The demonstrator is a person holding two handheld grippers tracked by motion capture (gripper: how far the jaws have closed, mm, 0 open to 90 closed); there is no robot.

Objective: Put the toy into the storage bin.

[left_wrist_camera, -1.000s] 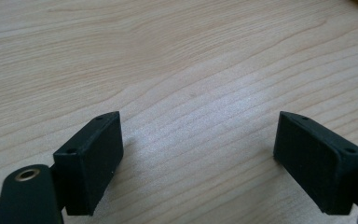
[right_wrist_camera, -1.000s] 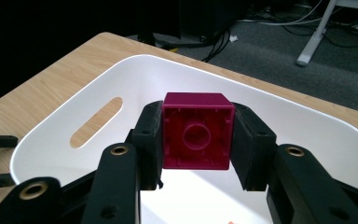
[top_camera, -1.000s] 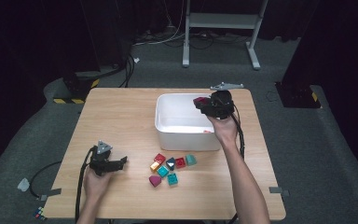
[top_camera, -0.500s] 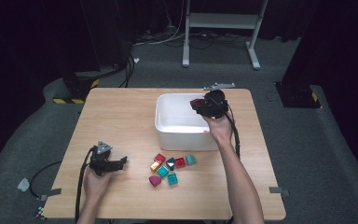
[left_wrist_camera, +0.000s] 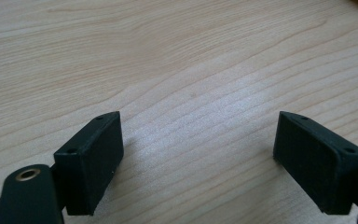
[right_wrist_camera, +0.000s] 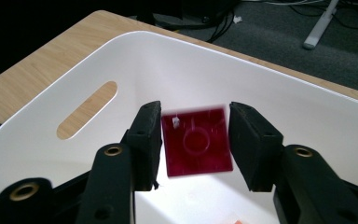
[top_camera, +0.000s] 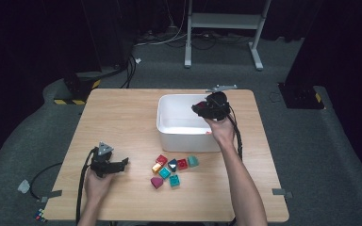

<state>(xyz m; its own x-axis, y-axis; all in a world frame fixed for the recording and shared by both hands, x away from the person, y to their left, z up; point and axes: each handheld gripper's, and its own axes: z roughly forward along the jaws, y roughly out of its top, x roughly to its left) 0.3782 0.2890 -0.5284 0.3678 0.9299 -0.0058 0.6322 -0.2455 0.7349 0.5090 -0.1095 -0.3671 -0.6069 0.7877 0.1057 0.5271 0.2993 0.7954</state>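
The wooden desk (top_camera: 122,117) stood on grey carpet in a dark room; a white metal stand (top_camera: 226,28) and loose cables lay behind it, and a yellow-and-black striped block (top_camera: 78,92) sat by the desk's far left corner. A white tub (top_camera: 167,120) occupied the middle of the desk; near its front wall lay a cluster of small coloured blocks (top_camera: 172,169), red, gold, blue, teal and maroon, close together. The right gripper (right_wrist_camera: 196,140) hung over the tub; its jaws had just been opening, and the dark red block (right_wrist_camera: 196,142) sat blurred between them, a gap showing on one side. The left gripper (left_wrist_camera: 198,149) rested on bare wood, jaws released and wide apart, well left of the cluster.
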